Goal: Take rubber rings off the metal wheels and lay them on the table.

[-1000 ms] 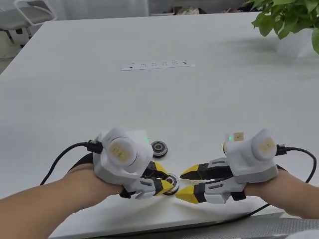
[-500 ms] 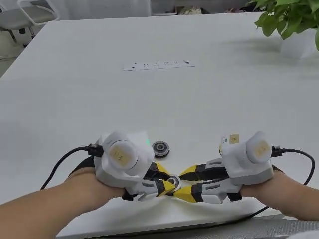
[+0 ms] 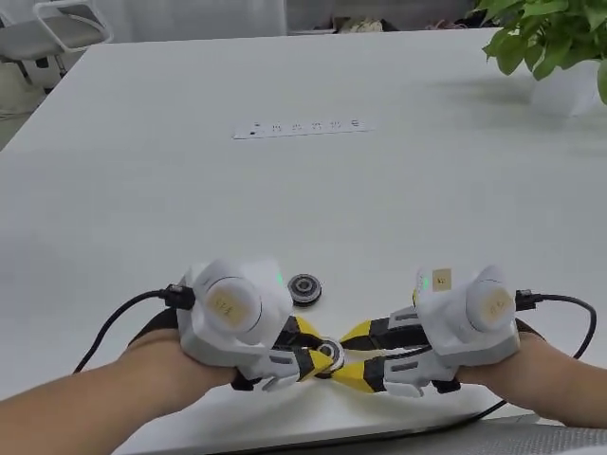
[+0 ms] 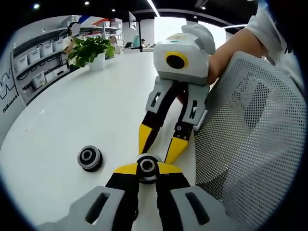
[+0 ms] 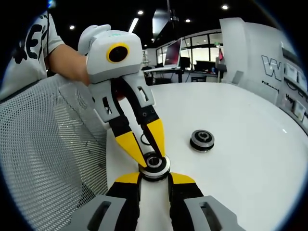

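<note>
In the head view, at the lower middle of the frame, the left gripper (image 3: pixel 313 358) and the right gripper (image 3: pixel 349 358) point tip to tip over the near edge of the table (image 3: pixel 285 190). A small wheel (image 3: pixel 329 354) is caught between them, and forearms come in low from both lower corners. A second wheel (image 3: pixel 304 288) lies flat just above them, untouched. The metal is likely stiff, smooth and dense for its size, so it needs a firm clamp. In the left gripper view, that gripper's own jaws rise from the bottom and close narrowly on the sides of the wheel at lower centre. Its rubber ring (image 4: pixel 147 157), a dark outer band, probably stretches and grips well, so its outer edge is the place to catch. A mesh chair (image 4: pixel 250 125) fills the right. In the right gripper view, the right jaws flank the wheel from below, nearly closed, and appear to pinch its rim, while the left jaws come down from above.
</note>
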Demonstrator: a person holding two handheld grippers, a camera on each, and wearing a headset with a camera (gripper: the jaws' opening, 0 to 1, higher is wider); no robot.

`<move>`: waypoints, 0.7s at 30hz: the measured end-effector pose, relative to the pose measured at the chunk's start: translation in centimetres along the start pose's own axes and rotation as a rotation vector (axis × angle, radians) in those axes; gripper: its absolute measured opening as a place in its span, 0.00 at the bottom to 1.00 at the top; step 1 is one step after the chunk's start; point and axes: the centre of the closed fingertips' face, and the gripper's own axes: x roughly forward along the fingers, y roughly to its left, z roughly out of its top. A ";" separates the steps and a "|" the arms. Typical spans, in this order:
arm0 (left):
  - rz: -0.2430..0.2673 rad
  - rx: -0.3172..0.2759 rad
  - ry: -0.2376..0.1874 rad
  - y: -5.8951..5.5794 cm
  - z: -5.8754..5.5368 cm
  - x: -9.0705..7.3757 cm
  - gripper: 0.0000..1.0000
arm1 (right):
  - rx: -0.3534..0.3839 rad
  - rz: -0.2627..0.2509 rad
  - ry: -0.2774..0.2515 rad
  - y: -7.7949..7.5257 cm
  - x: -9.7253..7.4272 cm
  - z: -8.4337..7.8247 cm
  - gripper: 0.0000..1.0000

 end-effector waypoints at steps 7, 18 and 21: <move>0.006 -0.008 -0.006 0.0 0.0 0.0 0.08 | 0.016 -0.004 -0.008 -0.3 -0.1 -0.3 0.18; 0.007 -0.015 -0.012 0.0 0.0 0.0 0.08 | 0.037 -0.010 -0.008 -0.2 -0.3 -0.4 0.15; 0.006 -0.016 -0.013 0.0 0.0 0.0 0.08 | 0.036 -0.012 -0.009 -0.1 -0.3 -0.3 0.15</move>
